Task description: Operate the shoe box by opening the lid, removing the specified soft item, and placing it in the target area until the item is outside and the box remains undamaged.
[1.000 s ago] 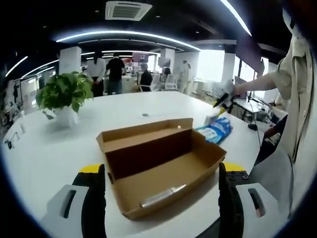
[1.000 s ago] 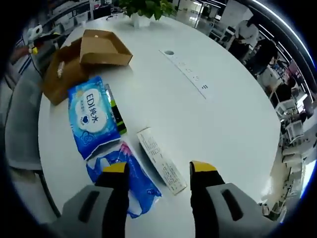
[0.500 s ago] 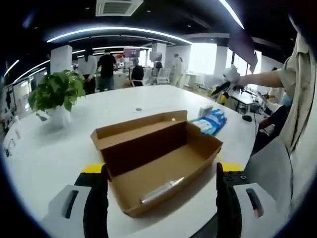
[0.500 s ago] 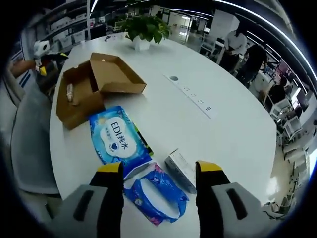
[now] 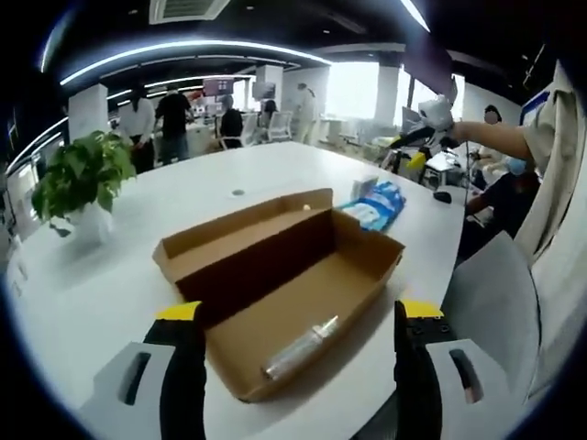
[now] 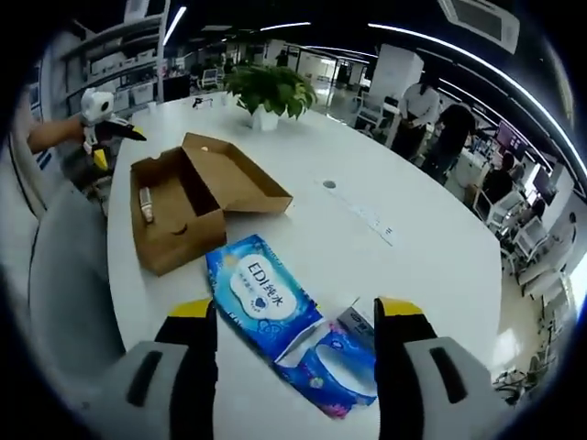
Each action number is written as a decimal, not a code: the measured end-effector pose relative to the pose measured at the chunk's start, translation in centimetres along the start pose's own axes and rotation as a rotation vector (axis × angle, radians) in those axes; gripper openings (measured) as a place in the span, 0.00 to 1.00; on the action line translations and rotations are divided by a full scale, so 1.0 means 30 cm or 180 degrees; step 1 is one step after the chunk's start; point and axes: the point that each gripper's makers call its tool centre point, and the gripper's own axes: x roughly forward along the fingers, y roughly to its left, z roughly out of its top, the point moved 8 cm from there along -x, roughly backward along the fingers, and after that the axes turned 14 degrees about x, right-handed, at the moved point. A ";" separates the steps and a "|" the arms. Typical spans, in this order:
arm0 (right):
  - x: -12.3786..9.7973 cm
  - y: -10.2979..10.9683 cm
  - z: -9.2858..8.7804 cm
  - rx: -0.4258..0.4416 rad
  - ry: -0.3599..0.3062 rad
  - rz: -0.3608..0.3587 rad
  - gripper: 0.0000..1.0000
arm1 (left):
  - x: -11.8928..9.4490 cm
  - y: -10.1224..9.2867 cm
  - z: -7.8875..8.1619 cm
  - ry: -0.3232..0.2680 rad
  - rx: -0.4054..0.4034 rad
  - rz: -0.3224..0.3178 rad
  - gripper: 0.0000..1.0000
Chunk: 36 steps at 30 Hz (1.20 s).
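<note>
A big white table (image 5: 110,275) in an open office carries everything, with a potted plant (image 5: 78,174) and standing people toward its far side. Nearest the left gripper (image 5: 289,321), jaws spread wide and holding nothing, the open shoe box (image 5: 284,275) sits dead ahead at twelve o'clock, long axis running seven to one, a slim tube (image 5: 301,346) lying inside. The right gripper (image 6: 293,316), equally spread and empty, hangs over the blue wipes pack (image 6: 261,298) and the smaller blue packet (image 6: 339,371), the box off at ten o'clock, so the left looks nearer
</note>
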 end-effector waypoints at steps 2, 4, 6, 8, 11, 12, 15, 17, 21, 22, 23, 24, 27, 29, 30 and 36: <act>-0.009 0.022 -0.006 0.0037 -0.0047 -0.0018 0.69 | 0.004 0.005 0.005 0.0028 0.0037 -0.0053 0.85; -0.021 0.051 -0.015 0.0082 -0.0089 -0.0047 0.71 | 0.008 0.011 0.011 0.0073 0.0122 -0.0110 0.84; -0.029 0.069 -0.020 0.0082 -0.0134 -0.0060 0.72 | 0.012 0.019 0.019 0.0108 0.0173 -0.0159 0.82; -0.041 0.093 -0.022 0.0111 -0.0186 -0.0057 0.73 | 0.018 0.024 0.025 0.0142 0.0216 -0.0234 0.81; -0.059 0.125 -0.031 0.0138 -0.0226 -0.0067 0.76 | 0.027 0.026 0.027 0.0265 0.0304 -0.0393 0.79; -0.062 0.133 -0.033 0.0138 -0.0231 -0.0070 0.76 | 0.032 0.029 0.029 0.0296 0.0343 -0.0428 0.79; -0.077 0.156 -0.039 0.0169 -0.0252 -0.0082 0.79 | 0.046 0.036 0.027 0.0384 0.0415 -0.0527 0.79; -0.085 0.170 -0.042 0.0183 -0.0269 -0.0091 0.80 | 0.056 0.043 0.026 0.0441 0.0466 -0.0590 0.79; -0.097 0.197 -0.056 0.0251 -0.0312 -0.0100 0.82 | 0.074 0.054 0.034 0.0518 0.0544 -0.0731 0.79; -0.098 0.202 -0.060 0.0269 -0.0317 -0.0108 0.83 | 0.078 0.055 0.036 0.0535 0.0559 -0.0770 0.79; -0.101 0.216 -0.066 0.0277 -0.0322 -0.0109 0.83 | 0.082 0.058 0.038 0.0557 0.0576 -0.0813 0.78; -0.101 0.224 -0.070 0.0281 -0.0323 -0.0111 0.83 | 0.089 0.064 0.043 0.0591 0.0599 -0.0868 0.77; -0.104 0.245 -0.084 0.0339 -0.0307 -0.0118 0.86 | 0.109 0.083 0.056 0.0649 0.0701 -0.0930 0.77; -0.106 0.253 -0.092 0.0351 -0.0271 -0.0137 0.88 | 0.120 0.093 0.065 0.0673 0.0748 -0.0974 0.77; -0.108 0.257 -0.095 0.0363 -0.0265 -0.0154 0.89 | 0.129 0.101 0.070 0.0696 0.0772 -0.1007 0.76; -0.133 0.302 -0.116 0.0517 -0.0376 -0.0221 0.91 | 0.170 0.124 0.077 0.0863 0.0938 -0.1171 0.73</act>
